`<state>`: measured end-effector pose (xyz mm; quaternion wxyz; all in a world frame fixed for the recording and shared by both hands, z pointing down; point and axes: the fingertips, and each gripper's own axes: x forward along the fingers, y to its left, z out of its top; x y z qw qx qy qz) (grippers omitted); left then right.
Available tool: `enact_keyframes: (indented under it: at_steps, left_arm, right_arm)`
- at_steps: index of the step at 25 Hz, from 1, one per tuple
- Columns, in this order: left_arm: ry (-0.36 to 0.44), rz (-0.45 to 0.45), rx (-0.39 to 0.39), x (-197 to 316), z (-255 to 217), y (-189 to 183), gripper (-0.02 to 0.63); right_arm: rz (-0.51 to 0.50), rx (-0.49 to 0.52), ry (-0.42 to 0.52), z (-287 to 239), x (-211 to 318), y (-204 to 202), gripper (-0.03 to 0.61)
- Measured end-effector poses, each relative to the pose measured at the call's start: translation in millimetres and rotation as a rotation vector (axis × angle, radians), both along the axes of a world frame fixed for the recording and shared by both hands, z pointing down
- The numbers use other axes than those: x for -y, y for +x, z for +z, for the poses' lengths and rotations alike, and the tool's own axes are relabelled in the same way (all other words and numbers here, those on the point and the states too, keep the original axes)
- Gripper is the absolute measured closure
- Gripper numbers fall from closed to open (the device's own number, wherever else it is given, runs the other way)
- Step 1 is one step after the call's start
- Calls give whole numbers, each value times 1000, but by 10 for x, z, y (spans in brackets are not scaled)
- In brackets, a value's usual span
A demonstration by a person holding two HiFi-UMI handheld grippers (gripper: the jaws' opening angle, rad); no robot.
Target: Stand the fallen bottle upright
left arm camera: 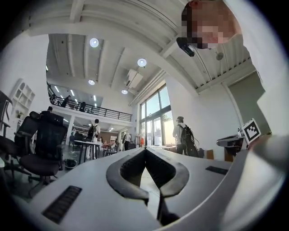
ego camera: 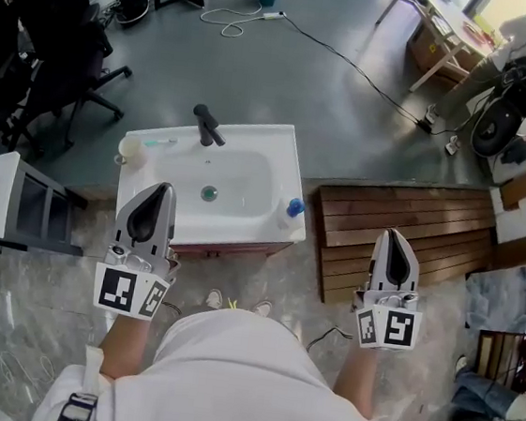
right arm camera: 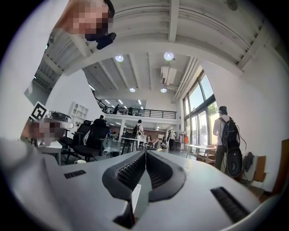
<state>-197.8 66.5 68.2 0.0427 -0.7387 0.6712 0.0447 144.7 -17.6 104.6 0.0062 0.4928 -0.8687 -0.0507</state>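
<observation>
In the head view a small clear bottle with a blue cap (ego camera: 293, 207) lies on the right rim of a white sink (ego camera: 279, 150). My left gripper (ego camera: 162, 187) hovers over the sink's front left corner, shut with nothing in it. My right gripper (ego camera: 394, 234) is held to the right of the sink, over a wooden platform, well apart from the bottle and also shut and empty. In the left gripper view the jaws of the left gripper (left arm camera: 145, 151) meet at the tips and point level across the room. The right gripper view shows the right gripper (right arm camera: 146, 153) the same way. Neither gripper view shows the bottle.
A black faucet (ego camera: 207, 125) stands at the sink's back edge, and a pale cup (ego camera: 130, 147) at its back left corner. A slatted wooden platform (ego camera: 402, 232) lies to the right. Black office chairs (ego camera: 53, 68) and a white cabinet (ego camera: 0, 203) are on the left. A person (ego camera: 488, 61) stands far right.
</observation>
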Motion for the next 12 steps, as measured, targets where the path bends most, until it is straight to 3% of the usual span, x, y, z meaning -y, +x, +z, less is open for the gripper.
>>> enact_keyframes:
  at_steps: [12]
  left_arm:
    - [4, 35, 9, 136, 36, 21, 595]
  right_arm:
    - [-11, -4, -25, 89, 55, -96, 543]
